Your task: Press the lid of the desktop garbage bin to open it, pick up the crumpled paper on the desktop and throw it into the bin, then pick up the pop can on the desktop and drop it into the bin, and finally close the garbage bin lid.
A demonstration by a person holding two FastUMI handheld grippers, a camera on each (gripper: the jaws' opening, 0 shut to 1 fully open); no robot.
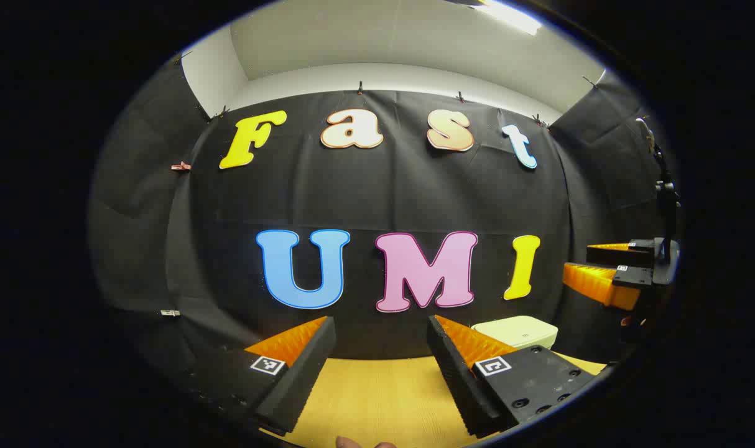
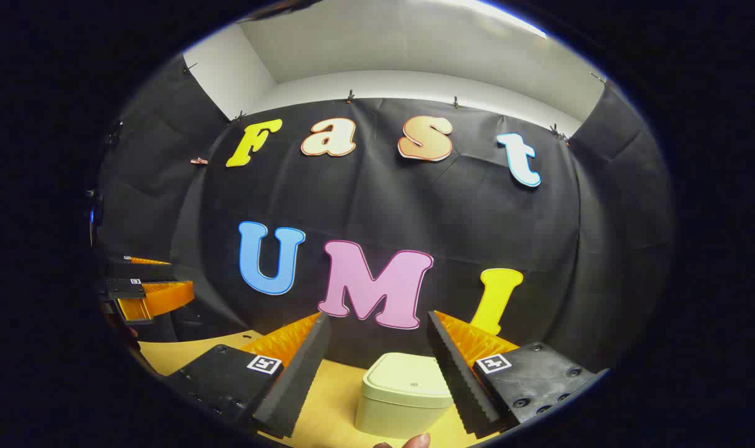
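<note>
Pale bin upright, lid down, between right tool fingers.

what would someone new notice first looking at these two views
The pale bin, lid shut, stands on the yellow table straight ahead of the open right gripper in the right gripper view. In the left gripper view the bin sits off to the right past the open left gripper, with the right gripper hanging in the air at the far right edge.
</note>
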